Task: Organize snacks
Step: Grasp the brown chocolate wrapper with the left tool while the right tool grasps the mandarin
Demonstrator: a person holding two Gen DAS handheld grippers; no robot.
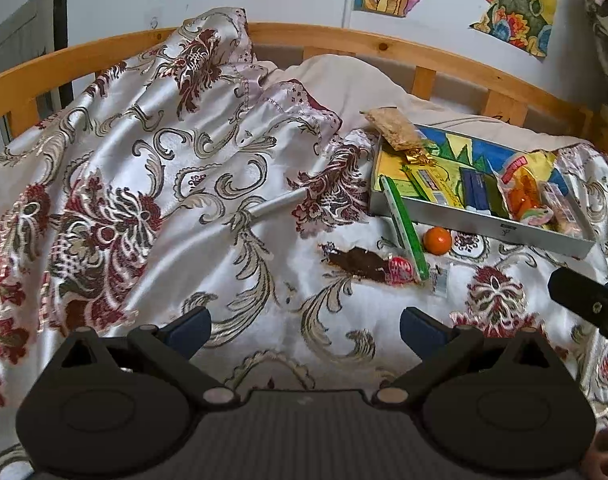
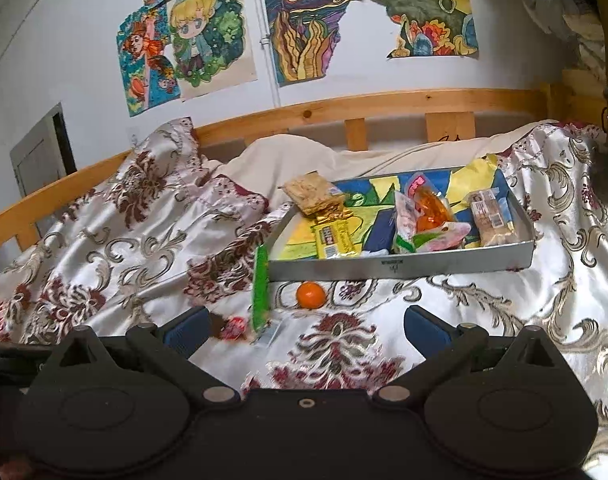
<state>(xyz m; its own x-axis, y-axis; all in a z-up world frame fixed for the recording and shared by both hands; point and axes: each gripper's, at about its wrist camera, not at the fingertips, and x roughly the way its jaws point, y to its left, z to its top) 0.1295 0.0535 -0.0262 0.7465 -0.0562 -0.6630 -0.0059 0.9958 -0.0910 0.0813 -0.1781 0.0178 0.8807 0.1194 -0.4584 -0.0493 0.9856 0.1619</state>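
A shallow grey box (image 2: pixel 399 266) (image 1: pixel 475 224) lined with a coloured drawing sits on the bed and holds several wrapped snacks, among them a yellow bar (image 2: pixel 337 240) and an orange jelly pack (image 2: pixel 431 210). A cracker pack (image 2: pixel 309 192) (image 1: pixel 395 130) overhangs its far left corner. In front of the box lie a small orange (image 2: pixel 311 295) (image 1: pixel 437 241), a long green pack (image 2: pixel 260 288) (image 1: pixel 407 228) leaning on the box, a red sweet (image 2: pixel 234 328) (image 1: pixel 399 272) and a small clear wrapper (image 1: pixel 439 278). My left gripper (image 1: pixel 305 330) and right gripper (image 2: pixel 305 326) hover open and empty above the cover, short of these snacks.
A satin floral bedspread (image 1: pixel 152 184) lies rumpled over the bed, with a white pillow (image 1: pixel 343 80) behind. A wooden rail (image 2: pixel 383 104) runs along the back under a wall with drawings (image 2: pixel 304 20). A pale stick (image 1: pixel 276 204) rests on the cover. The other gripper's body (image 1: pixel 587 304) shows at right.
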